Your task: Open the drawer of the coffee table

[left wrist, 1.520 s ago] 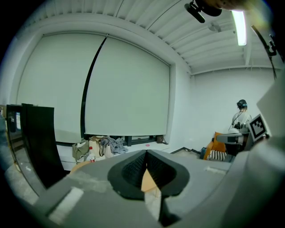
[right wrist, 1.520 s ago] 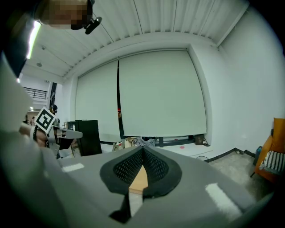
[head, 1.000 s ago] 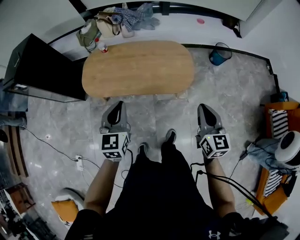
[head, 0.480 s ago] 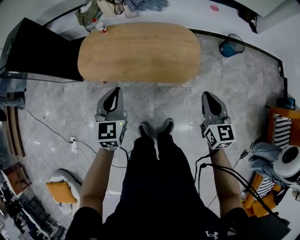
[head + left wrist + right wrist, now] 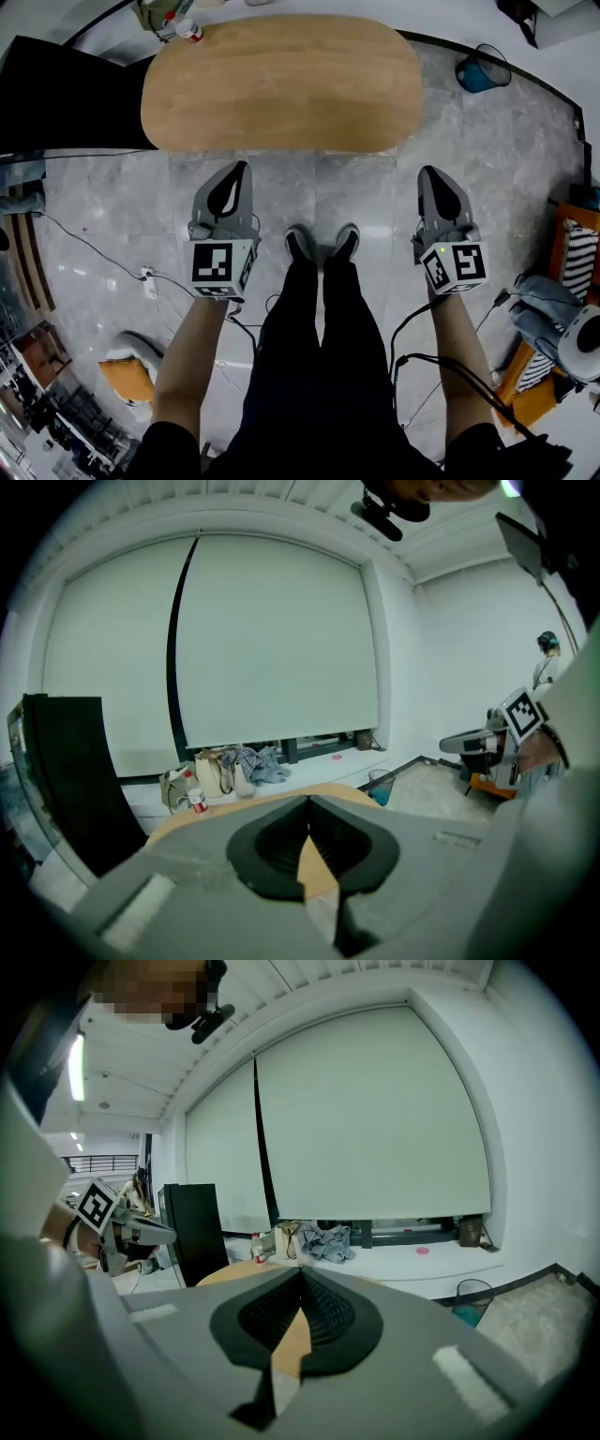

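Note:
The coffee table [image 5: 281,84] is an oval light-wood top at the upper middle of the head view; no drawer shows from above. My left gripper [image 5: 241,169] hangs over the grey floor just short of the table's near edge, jaws shut with nothing in them. My right gripper [image 5: 432,172] is level with it on the right, also shut and empty. In the left gripper view the closed tips [image 5: 307,799] point at the tabletop [image 5: 317,862]. The right gripper view shows its closed tips [image 5: 302,1271] over the tabletop [image 5: 225,1274].
A black cabinet [image 5: 66,94] stands left of the table and a blue bin [image 5: 483,70] at its right end. A bottle [image 5: 187,31] sits on the table's far left corner. The person's feet [image 5: 323,244] are between the grippers. Cables and a power strip [image 5: 147,279] lie at left.
Both grippers have sunk lower and closer to the table's near edge. The table now sits higher and larger in the head view. Both jaws stayed shut.

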The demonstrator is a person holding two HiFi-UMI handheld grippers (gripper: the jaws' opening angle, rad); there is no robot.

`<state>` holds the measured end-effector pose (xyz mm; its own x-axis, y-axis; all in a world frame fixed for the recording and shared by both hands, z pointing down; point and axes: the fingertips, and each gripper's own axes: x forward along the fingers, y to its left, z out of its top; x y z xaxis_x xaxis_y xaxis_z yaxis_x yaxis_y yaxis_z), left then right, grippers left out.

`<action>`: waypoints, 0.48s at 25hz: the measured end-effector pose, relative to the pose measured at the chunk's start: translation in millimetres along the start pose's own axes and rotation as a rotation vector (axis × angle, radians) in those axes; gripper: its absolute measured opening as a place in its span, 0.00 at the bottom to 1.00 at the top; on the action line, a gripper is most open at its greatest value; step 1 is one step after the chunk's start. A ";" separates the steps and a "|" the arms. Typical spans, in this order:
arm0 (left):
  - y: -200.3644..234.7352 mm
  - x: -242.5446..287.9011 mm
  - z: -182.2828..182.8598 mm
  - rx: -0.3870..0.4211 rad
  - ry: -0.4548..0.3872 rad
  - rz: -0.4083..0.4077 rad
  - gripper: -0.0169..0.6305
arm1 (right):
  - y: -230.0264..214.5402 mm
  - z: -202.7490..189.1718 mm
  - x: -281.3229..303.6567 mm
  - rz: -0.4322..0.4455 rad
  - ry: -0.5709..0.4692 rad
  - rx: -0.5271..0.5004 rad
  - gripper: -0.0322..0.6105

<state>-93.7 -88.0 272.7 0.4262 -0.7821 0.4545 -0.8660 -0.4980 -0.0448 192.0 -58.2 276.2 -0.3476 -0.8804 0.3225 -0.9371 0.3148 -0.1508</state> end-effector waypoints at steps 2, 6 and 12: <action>-2.1 12.5 -22.0 -0.007 0.026 -0.025 0.03 | 0.3 -19.9 10.6 0.012 0.019 0.008 0.05; -4.5 38.1 -69.8 -0.019 0.058 -0.065 0.03 | -9.0 -67.4 32.6 0.019 0.049 0.003 0.05; -3.3 75.9 -171.4 -0.016 0.138 -0.062 0.03 | -17.8 -159.6 56.2 0.051 0.129 0.012 0.05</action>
<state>-103.2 -81.4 459.8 0.4398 -0.6905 0.5743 -0.8438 -0.5367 0.0009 184.1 -56.7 446.2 -0.3970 -0.8099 0.4317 -0.9178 0.3535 -0.1809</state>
